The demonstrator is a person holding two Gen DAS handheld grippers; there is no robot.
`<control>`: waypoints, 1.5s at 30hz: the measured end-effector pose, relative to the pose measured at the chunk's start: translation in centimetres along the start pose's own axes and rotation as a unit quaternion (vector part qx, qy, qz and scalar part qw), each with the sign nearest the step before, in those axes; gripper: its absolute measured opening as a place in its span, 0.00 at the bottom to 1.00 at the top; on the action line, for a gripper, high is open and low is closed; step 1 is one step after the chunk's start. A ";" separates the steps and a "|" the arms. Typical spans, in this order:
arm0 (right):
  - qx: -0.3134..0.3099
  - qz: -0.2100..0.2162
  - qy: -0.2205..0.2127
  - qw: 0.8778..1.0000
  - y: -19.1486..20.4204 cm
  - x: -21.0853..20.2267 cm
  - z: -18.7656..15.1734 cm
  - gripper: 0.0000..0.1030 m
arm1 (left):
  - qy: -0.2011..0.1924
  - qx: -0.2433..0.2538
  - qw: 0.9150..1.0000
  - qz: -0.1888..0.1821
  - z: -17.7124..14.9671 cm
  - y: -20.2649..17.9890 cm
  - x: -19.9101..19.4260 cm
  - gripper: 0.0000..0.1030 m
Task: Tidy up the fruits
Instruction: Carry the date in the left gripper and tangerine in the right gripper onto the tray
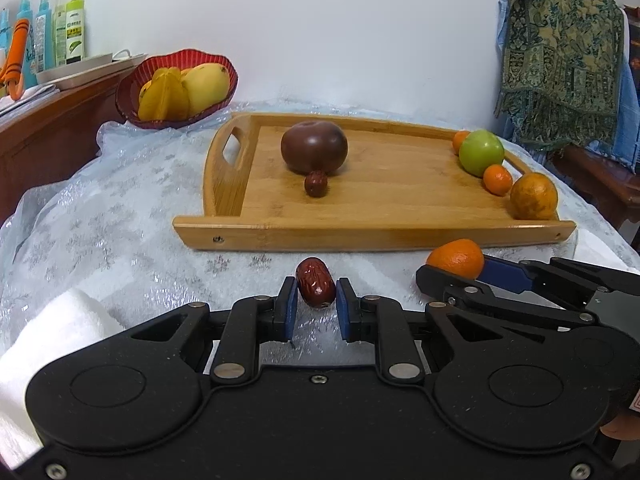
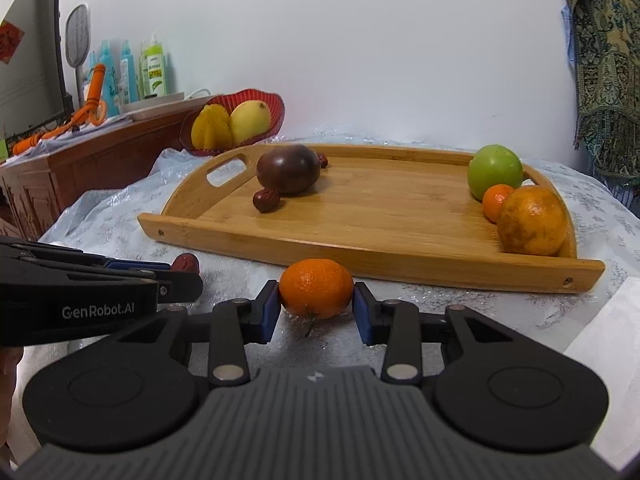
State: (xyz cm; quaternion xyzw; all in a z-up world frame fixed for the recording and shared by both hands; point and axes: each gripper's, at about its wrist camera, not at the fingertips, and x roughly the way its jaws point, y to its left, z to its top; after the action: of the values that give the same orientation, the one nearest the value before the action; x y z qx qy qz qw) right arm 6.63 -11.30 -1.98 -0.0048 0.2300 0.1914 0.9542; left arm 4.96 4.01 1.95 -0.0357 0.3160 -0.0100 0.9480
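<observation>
- I take the wooden tray (image 1: 372,216) as my landmark; it lies on the pale, shiny tablecloth (image 1: 120,240), with a cut-out handle in its left end wall.
- Behind the tray's left end I see a red basket (image 1: 132,80) that holds a mango (image 1: 206,88) and a star fruit (image 1: 166,98).
- Further left of the basket stands a brown cabinet (image 1: 44,144) carrying several bottles (image 1: 74,26).
- On the tray floor toward its left end sits 1 dark brown round fruit (image 1: 314,146), with a red date (image 1: 316,184) touching its front side.
- At the tray's right end I count a green apple (image 1: 481,153), a dull orange fruit (image 1: 534,196) in the front corner, and 2 small tangerines: 1 between those two (image 1: 497,180) and 1 behind the apple (image 1: 461,142).
- My right gripper (image 2: 316,304) sits just in front of the tray's front wall, near its middle in the right wrist view. Its blue pads press both sides of a tangerine (image 2: 316,294), which rests low over the cloth; I cannot tell whether it still touches the cloth.
- My left gripper (image 1: 316,300) is also just in front of the tray's front wall, to the left of the right one. Its jaws are pinched nearly together on a second red date (image 1: 315,289), which stands tilted between the blue pads.
- In the left wrist view, the 2 grippers are near each other but apart.
</observation>
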 end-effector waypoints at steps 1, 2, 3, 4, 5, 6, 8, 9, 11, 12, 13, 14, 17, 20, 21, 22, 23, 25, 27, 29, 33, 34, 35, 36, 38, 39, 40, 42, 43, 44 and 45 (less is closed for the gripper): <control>0.000 -0.001 -0.003 1.000 -0.1 -0.2 0.1 0.42 | -0.002 0.002 1.000 -0.001 0.2 -0.1 -0.1 0.19; 0.000 -0.002 -0.007 1.000 -0.2 -0.3 0.3 0.42 | -0.005 0.004 1.000 -0.002 0.3 -0.1 -0.2 0.19; 0.000 -0.004 -0.011 1.000 -0.3 -0.5 0.5 0.42 | -0.008 0.006 1.000 -0.004 0.5 -0.2 -0.2 0.19; 0.002 -0.005 -0.016 1.000 -0.4 -0.7 0.7 0.42 | -0.010 0.008 1.000 -0.005 0.7 -0.3 -0.3 0.19; 0.003 -0.006 -0.020 1.000 -0.6 -0.8 0.9 0.42 | -0.013 0.010 1.000 -0.007 0.9 -0.4 -0.3 0.19; 0.005 -0.007 -0.025 1.000 -0.8 -0.9 1.2 0.42 | -0.015 0.012 1.000 -0.009 1.2 -0.5 -0.4 0.19; 0.006 -0.012 -0.035 0.999 -1.1 -1.1 1.7 0.42 | -0.021 0.015 1.000 -0.012 1.7 -0.7 -0.4 0.19; 0.005 -0.014 -0.040 0.999 -1.3 -1.1 2.0 0.42 | -0.023 0.017 0.999 -0.015 2.0 -0.9 -0.3 0.19; 0.007 -0.022 -0.050 0.998 -1.7 -1.1 2.5 0.42 | -0.027 0.016 0.999 -0.020 2.6 -1.1 -0.1 0.19; 0.009 -0.026 -0.055 0.998 -2.0 -1.0 2.7 0.42 | -0.028 0.016 0.999 -0.023 2.9 -1.2 0.0 0.19; 0.011 -0.030 -0.058 0.998 -2.3 -0.8 3.0 0.42 | -0.030 0.017 0.999 -0.027 3.1 -1.3 0.2 0.19; 0.014 -0.034 -0.061 0.997 -2.6 -0.6 3.3 0.42 | -0.032 0.019 0.999 -0.029 3.4 -1.5 0.4 0.19; 0.025 -0.042 -0.068 0.996 -3.6 -0.1 4.0 0.42 | -0.035 0.027 0.998 -0.033 4.2 -2.0 1.1 0.19; 0.023 -0.050 -0.073 0.996 -4.4 0.6 4.7 0.42 | -0.036 0.029 0.998 -0.038 4.9 -2.3 2.0 0.19; 0.021 -0.052 -0.073 0.996 -4.6 0.9 4.8 0.42 | -0.036 0.030 0.998 -0.040 5.1 -2.4 2.3 0.19; 0.018 -0.055 -0.073 0.996 -4.8 1.1 5.0 0.42 | -0.037 0.031 0.998 -0.041 5.4 -2.6 2.7 0.19; 0.016 -0.057 -0.072 0.996 -5.0 1.4 5.1 0.42 | -0.039 0.032 0.998 -0.042 5.7 -2.7 3.1 0.19; 0.019 -0.061 -0.070 0.996 -5.4 2.0 5.2 0.42 | -0.042 0.036 0.997 -0.044 6.2 -3.0 3.9 0.19; 0.032 -0.062 -0.066 0.995 -6.0 2.6 5.4 0.42 | -0.043 0.040 0.997 -0.049 6.8 -3.3 4.9 0.19; 0.045 -0.061 -0.062 0.995 -6.5 3.3 5.7 0.42 | -0.045 0.042 0.997 -0.053 7.4 -3.6 5.8 0.19; 0.043 -0.065 -0.056 0.995 -6.9 4.5 6.1 0.42 | -0.045 0.047 0.996 -0.060 8.5 -4.1 7.8 0.19; 0.040 -0.066 -0.054 0.996 -6.9 4.8 6.1 0.42 | -0.044 0.048 0.996 -0.063 8.7 -4.3 8.4 0.19; 0.038 -0.066 -0.052 0.996 -6.9 5.1 6.2 0.42 | -0.043 0.049 0.996 -0.065 8.9 -4.3 8.8 0.19; 0.036 -0.068 -0.051 0.996 -6.9 5.4 6.3 0.42 | -0.042 0.050 0.996 -0.064 9.1 -4.4 9.2 0.19; 0.032 -0.076 -0.050 0.995 -6.9 5.9 6.5 0.42 | -0.040 0.052 0.996 -0.065 9.3 -4.5 10.0 0.19; 0.032 -0.077 -0.050 0.995 -7.0 6.0 6.5 0.42 | -0.038 0.051 0.996 -0.066 9.4 -4.5 10.4 0.19; 0.031 -0.078 -0.050 0.995 -7.0 6.2 6.6 0.42 | -0.035 0.051 0.996 -0.067 9.4 -4.5 10.7 0.19; 0.028 -0.081 -0.049 0.995 -7.0 6.4 6.6 0.42 | -0.030 0.053 0.996 -0.065 9.3 -4.4 11.2 0.19; 0.025 -0.083 -0.049 0.995 -7.0 6.5 6.6 0.42 | -0.028 0.054 0.996 -0.064 9.2 -4.4 11.4 0.19; 0.023 -0.086 -0.049 0.995 -7.0 6.6 6.6 0.42 | -0.026 0.054 0.996 -0.063 9.1 -4.4 11.6 0.19; 0.019 -0.088 -0.049 0.995 -6.9 6.7 6.5 0.42 | -0.024 0.053 0.996 -0.063 9.1 -4.3 11.8 0.19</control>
State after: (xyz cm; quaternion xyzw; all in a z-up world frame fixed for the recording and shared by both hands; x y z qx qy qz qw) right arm 17.51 -14.63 0.38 0.0029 0.1856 0.1025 0.9773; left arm 19.89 -0.20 2.46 -0.0059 0.2894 -0.0852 0.9534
